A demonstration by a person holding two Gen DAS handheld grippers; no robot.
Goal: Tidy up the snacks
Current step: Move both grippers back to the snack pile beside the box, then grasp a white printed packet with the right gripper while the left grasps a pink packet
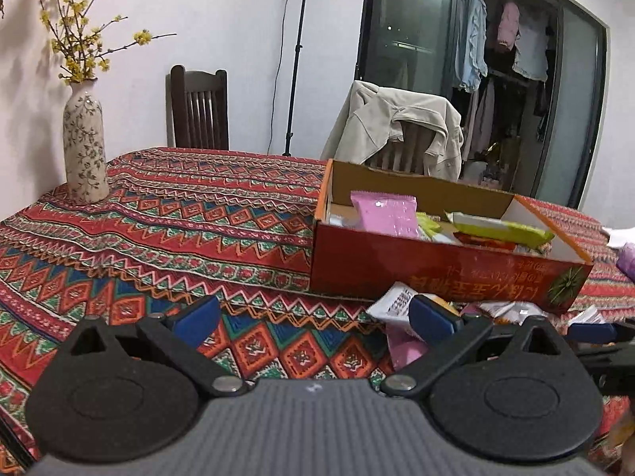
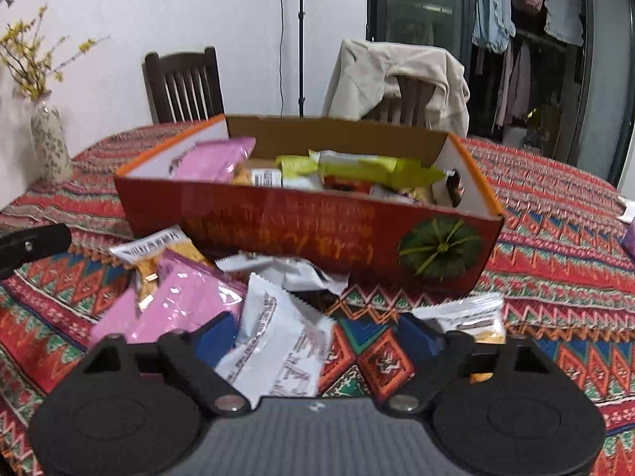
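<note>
Right tongs [image 2: 317, 331] stand apart over a white snack packet [image 2: 278, 341] on the patterned bench [image 2: 555, 277], nothing yet pinched; left tongs [image 1: 313, 317] also gape, empty, beside the pile. A clean pick would likely mean closing on the packet's middle, clear of the pink packet [image 2: 178, 301] alongside. Beyond, the red cardboard box [image 2: 309, 230] already holds several snacks. Packets under the box's near wall overlap and blur; their number is unclear.
</note>
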